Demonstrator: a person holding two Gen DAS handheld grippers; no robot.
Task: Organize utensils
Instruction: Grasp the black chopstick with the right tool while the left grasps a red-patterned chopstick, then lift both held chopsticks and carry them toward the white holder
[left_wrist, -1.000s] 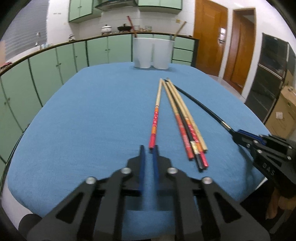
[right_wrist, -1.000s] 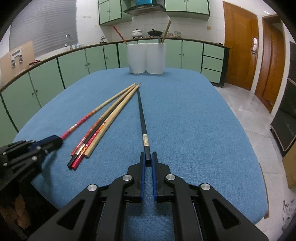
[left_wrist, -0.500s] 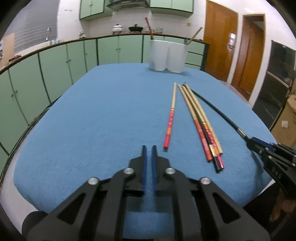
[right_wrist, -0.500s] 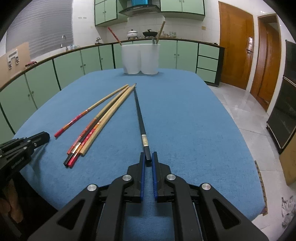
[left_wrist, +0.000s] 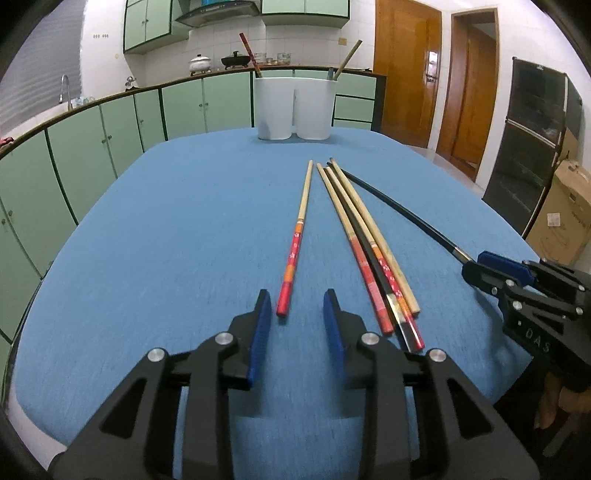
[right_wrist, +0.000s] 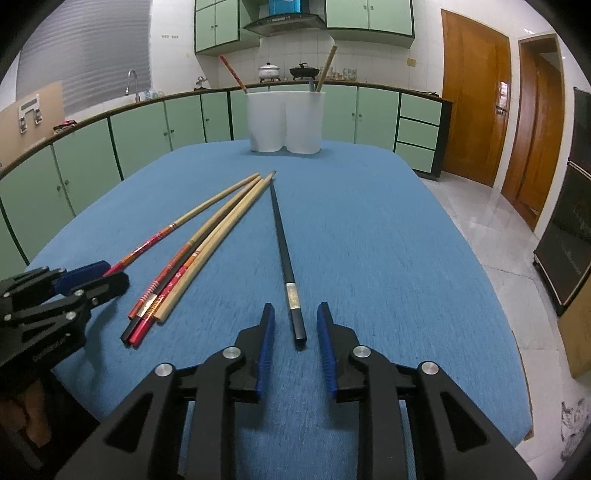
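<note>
1. Step in hand looks like pre-grasp: two chopsticks lined up, one per gripper, neither picked up yet.
2. Your left gripper (left_wrist: 297, 308) is released, fingers (left_wrist: 263, 321) spread. The red-ended chopstick (left_wrist: 295, 246) lies on the blue surface (left_wrist: 166, 229), its red butt end right at the mouth of the gap, closer to the left finger.
3. Your right gripper (right_wrist: 294, 325) is released too. The black chopstick (right_wrist: 285, 258) lies flat with its butt end already between the fingers, roughly centred.
4. A bundle of four chopsticks (left_wrist: 369, 251) lies between those two singles, butt ends towards you, untouched.
5. The white twin holder (left_wrist: 294, 107) stands at the far end of the surface, well apart from everything loose. One stick already stands in each compartment: a red one on the left, a plain one on the right.
6. Next move, my read: nudge the left gripper forward and slightly left so the red end sits mid-gap, then clench both.
7. Grip near the butt ends and lift level; the thin sticks will likely pivot if held off-centre.
8. Which compartment each goes in: cannot tell for sure. Matching by colour is a guess.
</note>
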